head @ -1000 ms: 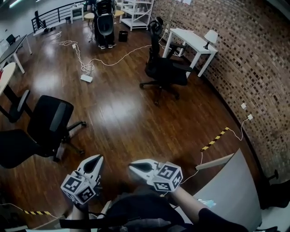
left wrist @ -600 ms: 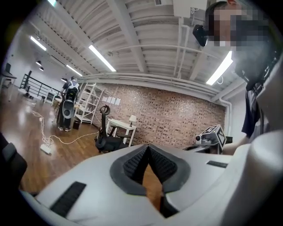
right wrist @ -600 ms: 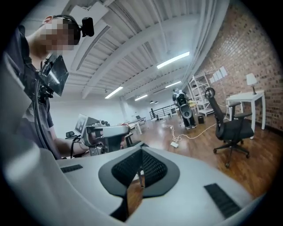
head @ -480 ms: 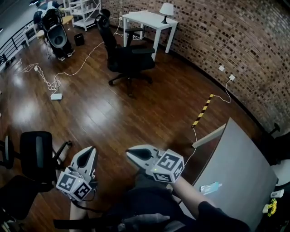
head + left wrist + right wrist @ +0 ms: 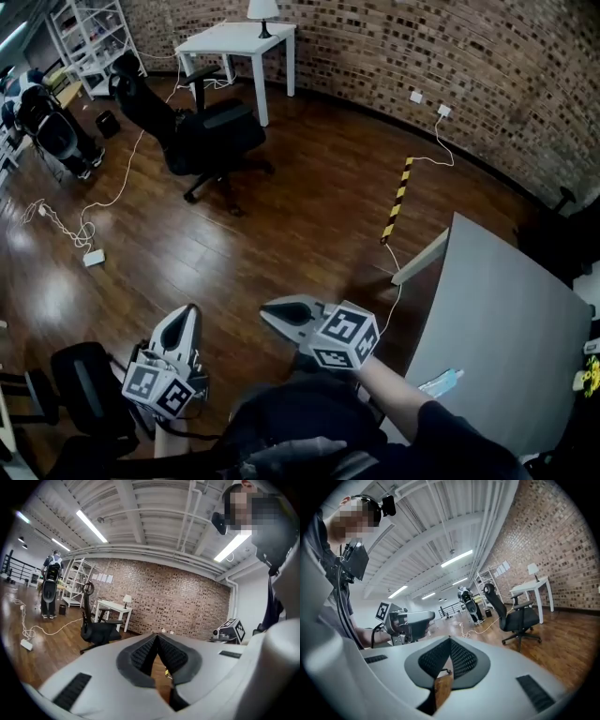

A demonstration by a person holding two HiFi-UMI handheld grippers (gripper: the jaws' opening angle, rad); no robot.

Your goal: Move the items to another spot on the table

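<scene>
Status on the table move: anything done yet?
Nothing looks done. In hand: nothing; left hand-held gripper and right hand-held gripper are shut, empty, over the floor short of the grey table. Left: everything, starting with the pale blue item at its near edge.

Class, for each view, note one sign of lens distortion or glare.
Head view: the brick wall bows in a curve, and the wood floor shows pale glare at left. Left gripper view: black corners ring a round image; the ceiling light strips burn out white. Right gripper view: same round frame, the brick wall leaning and bent.
</scene>
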